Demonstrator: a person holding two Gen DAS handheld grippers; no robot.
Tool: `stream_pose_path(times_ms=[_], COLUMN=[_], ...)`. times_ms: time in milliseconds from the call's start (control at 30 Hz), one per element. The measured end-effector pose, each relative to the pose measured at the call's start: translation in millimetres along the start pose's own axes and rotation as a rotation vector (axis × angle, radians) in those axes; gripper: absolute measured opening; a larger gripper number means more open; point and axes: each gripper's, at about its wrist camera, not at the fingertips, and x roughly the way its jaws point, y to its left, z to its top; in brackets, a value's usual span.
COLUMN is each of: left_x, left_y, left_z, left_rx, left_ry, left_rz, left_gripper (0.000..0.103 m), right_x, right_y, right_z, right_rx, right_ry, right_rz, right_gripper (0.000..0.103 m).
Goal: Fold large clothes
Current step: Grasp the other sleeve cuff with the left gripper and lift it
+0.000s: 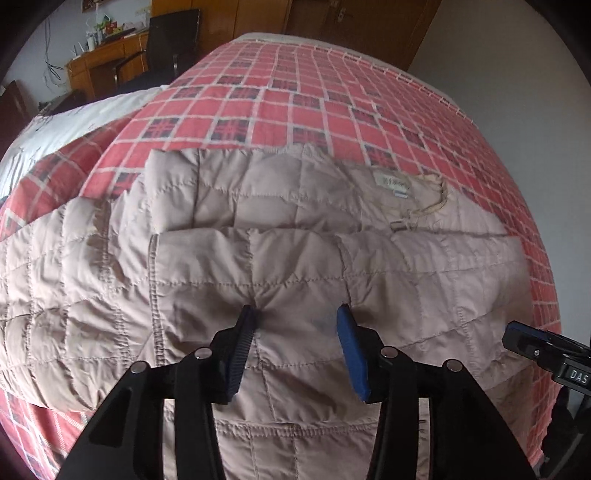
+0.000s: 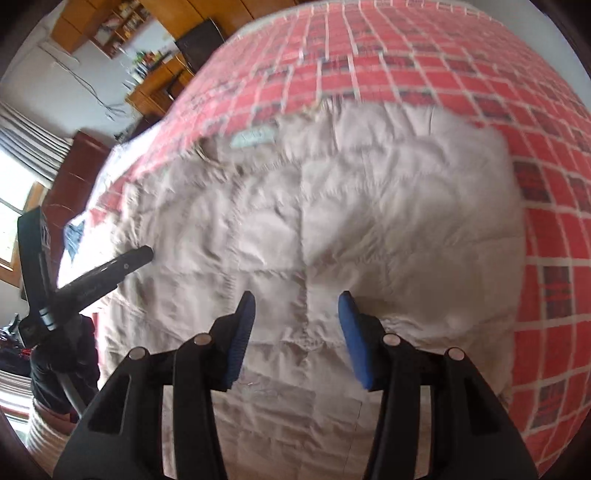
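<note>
A beige quilted jacket (image 1: 280, 258) lies spread on the bed, a folded layer across its middle and its collar label (image 1: 391, 183) up at the far side. My left gripper (image 1: 299, 314) is open, its fingertips resting on the quilted fabric with nothing clamped. In the right wrist view the same jacket (image 2: 332, 206) looks blurred. My right gripper (image 2: 297, 302) is open just above the jacket's near part. The left gripper's fingers (image 2: 122, 266) show at the left edge there, and the right gripper's body (image 1: 543, 347) shows at the right edge of the left wrist view.
A red plaid bedspread (image 1: 314, 92) covers the bed. A white sheet (image 1: 74, 118) lies at its far left. Beyond stand a wooden desk (image 1: 107, 62), a dark chair (image 1: 170, 40) and wooden doors (image 1: 351, 18). A window (image 2: 14, 206) and a person's dark clothing (image 2: 59, 373) are at left.
</note>
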Motion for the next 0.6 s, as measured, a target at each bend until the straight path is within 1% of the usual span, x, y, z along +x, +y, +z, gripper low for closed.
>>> stream_pose_path(times_ms=[67,133,267,367,433,500,533,567,600], left_x=[7,9,12,6,-10,-36,-51,-66,-79], left_y=[2,2,2,4,11,27,38,53,69], left_z=[-3,-5,-7,-5,-6,-12,-17,-23,-29], left_rx=[0.003,0.020,0.036,0.017,-0.023,-0.071,-0.095,-0.121,-0.148], left_ry=[-0.002,-0.011,-0.025,-0.025,-0.034,-0.082,-0.107,-0.133,-0.155], left_rz=[-0.013,-0.018,-0.027,-0.029,-0.031,-0.079,-0.085,-0.072,-0.055], left_gripper=[0.047,0.047,0.048,0.048,0.048,0.049,0.053,0.057,0.058], right_x=[13,22,26,22,13,-8,-18,-27,-36], right_y=[0,-2,-2,-3,-1,4,7,10,14], right_z=[-4,-7,-9,-7,-6,-11,-14,-18,-23], right_rx=[0.002,-0.004,-0.009,-0.003,0.020,0.026,0.021,0.012,0.001], right_ry=[0.023,0.021,0.019,0.032,0.027,-0.017,-0.039,-0.056,-0.072], right_rz=[-0.020,-0.025,-0.033,-0.038,-0.027,0.024,0.047,0.061,0.065], right_gripper=[0.046,0.046,0.046,0.046,0.048,0.049,0.052,0.054,0.056])
